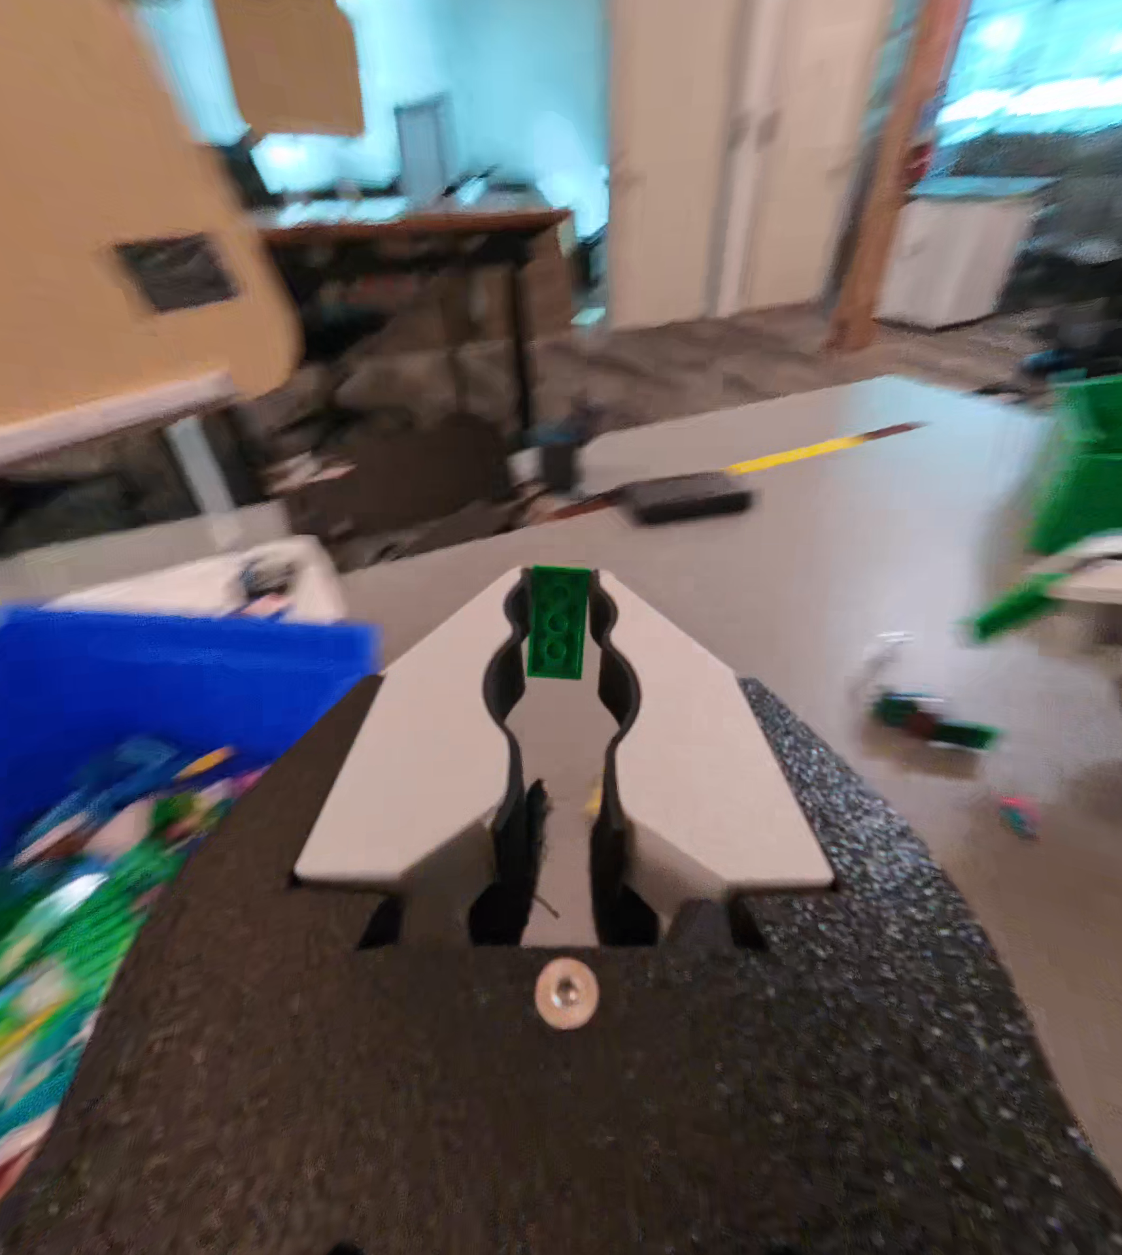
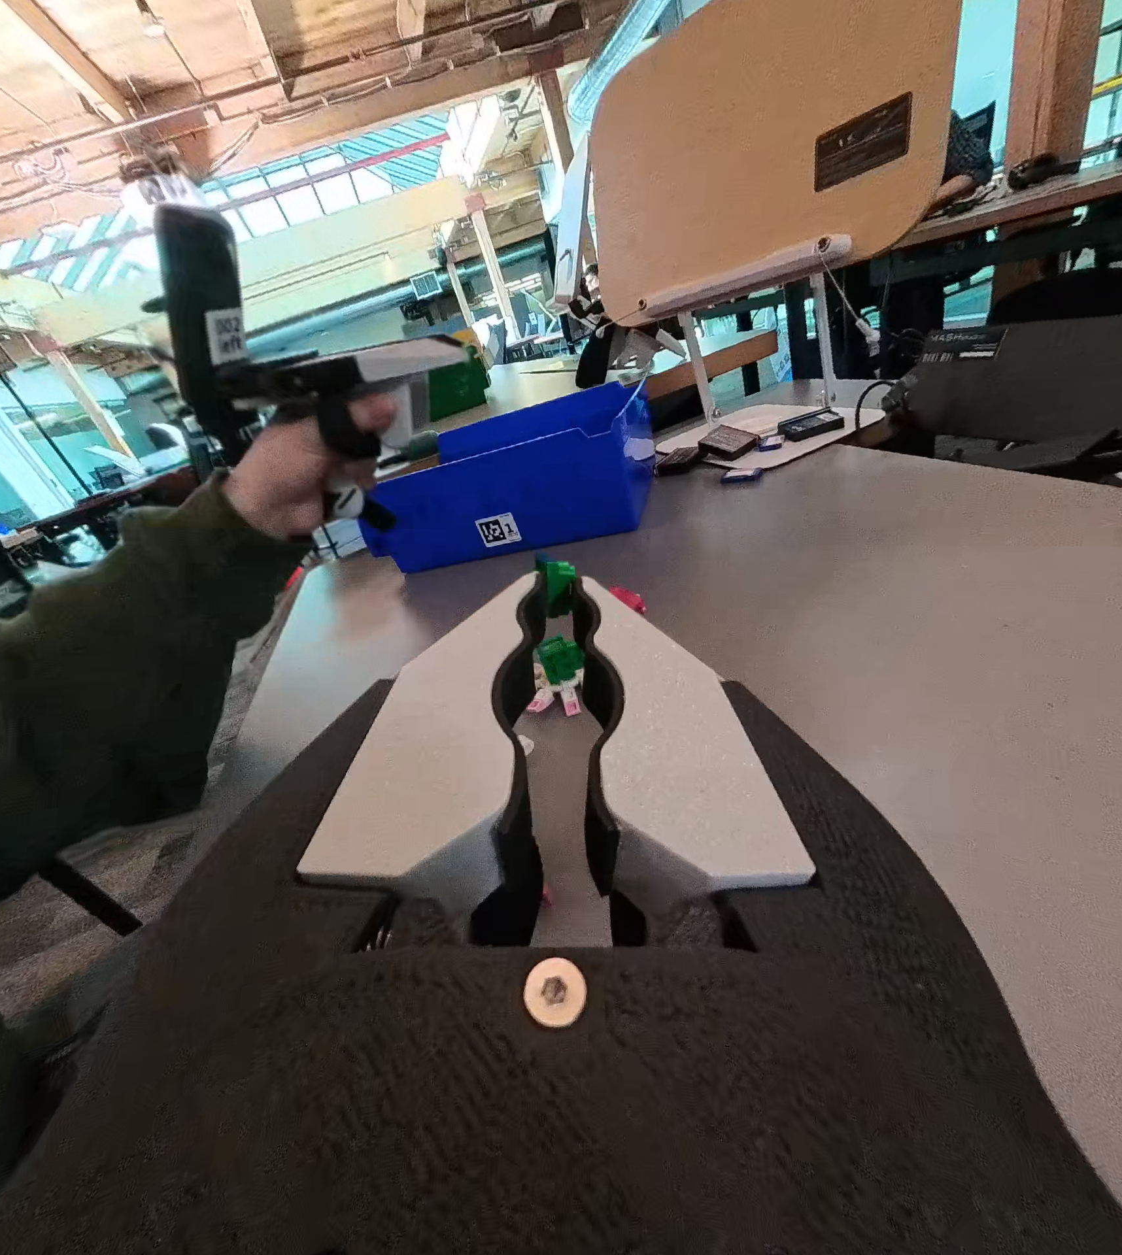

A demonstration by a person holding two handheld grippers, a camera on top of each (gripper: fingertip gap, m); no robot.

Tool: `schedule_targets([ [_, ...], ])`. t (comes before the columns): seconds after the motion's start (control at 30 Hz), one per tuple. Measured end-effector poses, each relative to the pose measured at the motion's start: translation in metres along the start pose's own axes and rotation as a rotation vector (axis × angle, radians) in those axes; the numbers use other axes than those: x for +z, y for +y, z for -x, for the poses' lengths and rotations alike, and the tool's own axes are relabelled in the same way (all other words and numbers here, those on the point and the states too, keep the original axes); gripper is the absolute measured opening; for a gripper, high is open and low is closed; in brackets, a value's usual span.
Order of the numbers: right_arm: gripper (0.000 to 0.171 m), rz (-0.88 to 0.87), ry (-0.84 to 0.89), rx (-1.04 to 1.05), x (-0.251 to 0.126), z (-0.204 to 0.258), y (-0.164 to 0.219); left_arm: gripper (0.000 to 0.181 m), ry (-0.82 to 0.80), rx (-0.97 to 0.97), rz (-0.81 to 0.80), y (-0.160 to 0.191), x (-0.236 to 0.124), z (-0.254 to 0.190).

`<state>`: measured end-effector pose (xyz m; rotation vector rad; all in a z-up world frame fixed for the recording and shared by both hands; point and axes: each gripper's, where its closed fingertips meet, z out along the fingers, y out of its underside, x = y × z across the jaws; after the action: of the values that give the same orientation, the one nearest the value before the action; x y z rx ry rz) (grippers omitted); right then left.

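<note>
My left gripper is shut on a flat green studded brick held lengthwise between its fingertips, above the grey table. In the right wrist view a hand holds the left gripper up over the blue bin. My right gripper is shut on a small green brick piece at its tips, low over the table. Below and between its fingers a small green, white and pink brick build stands on the table. The left wrist view is blurred.
The blue bin holds several coloured bricks. A pink brick lies by my right fingertips. A small green and dark build sits on the table. Dark flat devices and a tan board on a stand are behind. The left gripper's tips are roughly 25 cm from the right gripper's.
</note>
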<state>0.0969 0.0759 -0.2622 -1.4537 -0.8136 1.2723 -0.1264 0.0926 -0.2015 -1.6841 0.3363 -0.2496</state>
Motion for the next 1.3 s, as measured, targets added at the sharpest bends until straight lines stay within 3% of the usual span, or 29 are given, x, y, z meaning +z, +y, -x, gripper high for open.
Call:
schedule_targets([
  [0.1,0.005,-0.008,-0.007,-0.009,0.000,0.002,-0.001,0.018,-0.268,0.009,0.162,0.014,-0.010,0.099],
  [0.17,0.005,-0.015,-0.009,-0.023,0.000,0.003,-0.003,0.056,-0.360,-0.039,0.239,0.023,-0.016,0.141],
  [0.27,0.005,-0.024,-0.016,-0.033,-0.001,0.005,-0.004,0.083,-0.444,-0.076,0.278,0.029,-0.027,0.173],
  [0.37,0.005,-0.034,-0.054,-0.034,0.000,0.012,-0.005,0.093,-0.463,-0.026,0.265,0.021,-0.033,0.166],
  [0.43,0.005,-0.069,-0.156,-0.023,0.000,0.027,-0.010,0.089,-0.306,-0.038,0.204,0.008,-0.022,0.121],
  [0.5,0.005,-0.119,-0.275,0.000,-0.002,0.046,-0.017,0.069,0.064,-0.057,0.138,-0.005,-0.007,0.023],
  [0.6,0.005,-0.159,-0.390,0.008,-0.006,0.067,-0.023,0.058,0.585,-0.118,0.146,0.002,-0.012,-0.127],
  [0.67,0.005,-0.155,-0.437,-0.020,-0.008,0.078,-0.022,0.050,0.725,-0.100,0.143,0.013,-0.016,-0.183],
  [0.77,0.005,-0.129,-0.478,-0.056,-0.007,0.088,-0.016,0.041,0.831,-0.091,0.114,0.021,-0.018,-0.225],
  [0.8,0.005,-0.124,-0.483,-0.059,-0.007,0.089,-0.015,0.032,0.862,-0.108,0.095,0.019,-0.019,-0.232],
  [0.83,0.005,-0.124,-0.493,-0.059,-0.007,0.091,-0.015,0.010,0.900,-0.125,0.086,0.019,-0.022,-0.237],
  [0.87,0.005,-0.122,-0.491,-0.066,-0.006,0.092,-0.014,0.003,0.907,-0.132,0.107,0.022,-0.021,-0.237],
  [0.93,0.006,-0.124,-0.430,-0.113,-0.001,0.088,-0.011,0.003,0.905,-0.133,0.164,0.027,-0.021,-0.229],
  [1.03,0.020,-0.140,-0.347,-0.148,0.001,0.077,-0.015,0.002,0.625,-0.110,0.062,0.006,-0.009,-0.161],
  [1.1,0.022,-0.151,-0.286,-0.162,0.000,0.067,-0.019,0.002,0.198,0.021,-0.008,-0.009,-0.006,-0.064],
  [1.17,0.022,-0.167,-0.243,-0.170,-0.002,0.060,-0.023,0.003,-0.180,0.322,-0.129,-0.032,-0.032,0.016],
  [1.23,0.021,-0.160,-0.222,-0.142,-0.002,0.054,-0.024,0.003,-0.260,0.598,-0.203,-0.045,-0.053,0.032],
  [1.3,0.021,-0.147,-0.220,-0.103,-0.001,0.051,-0.021,0.002,-0.353,0.837,-0.180,-0.047,-0.066,0.037],
])
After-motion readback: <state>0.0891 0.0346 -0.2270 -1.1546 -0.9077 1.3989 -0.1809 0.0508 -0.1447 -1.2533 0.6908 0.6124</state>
